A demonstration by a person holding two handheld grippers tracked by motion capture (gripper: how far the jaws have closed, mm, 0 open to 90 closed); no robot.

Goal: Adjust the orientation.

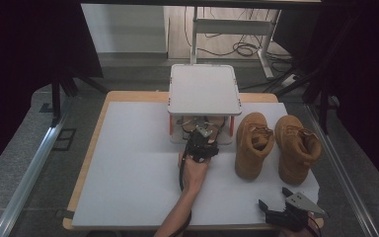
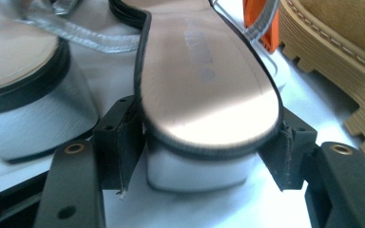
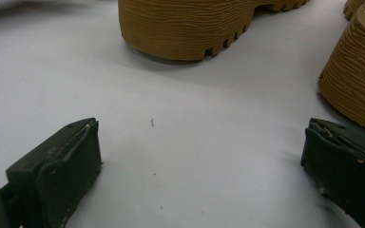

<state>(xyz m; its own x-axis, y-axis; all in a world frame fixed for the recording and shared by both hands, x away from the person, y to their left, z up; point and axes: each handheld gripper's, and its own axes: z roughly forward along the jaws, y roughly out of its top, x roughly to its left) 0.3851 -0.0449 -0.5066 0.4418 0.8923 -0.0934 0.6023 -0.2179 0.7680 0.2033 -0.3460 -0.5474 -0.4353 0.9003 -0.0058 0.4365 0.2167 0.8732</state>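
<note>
Lower right of the high view: right tongs point(image 1: 272, 199), released, above the white tabletop point(image 1: 133, 173). Centre: left tongs point(image 2: 204, 142) grasping a silver block-heeled sandal point(image 2: 204, 95) beneath a small white rack point(image 1: 205, 89); two tan suede boots point(image 1: 276, 143) right.

I see a silver block-heeled sandal point(image 2: 204, 90) under the white shelf point(image 1: 205, 89), its tan insole facing up and its heel end pointing out from the shelf. Its twin point(image 2: 24, 80) lies just beside it. Two tan lug-soled boots point(image 1: 254, 143) stand upright, side by side, just right of that shelf.
</note>
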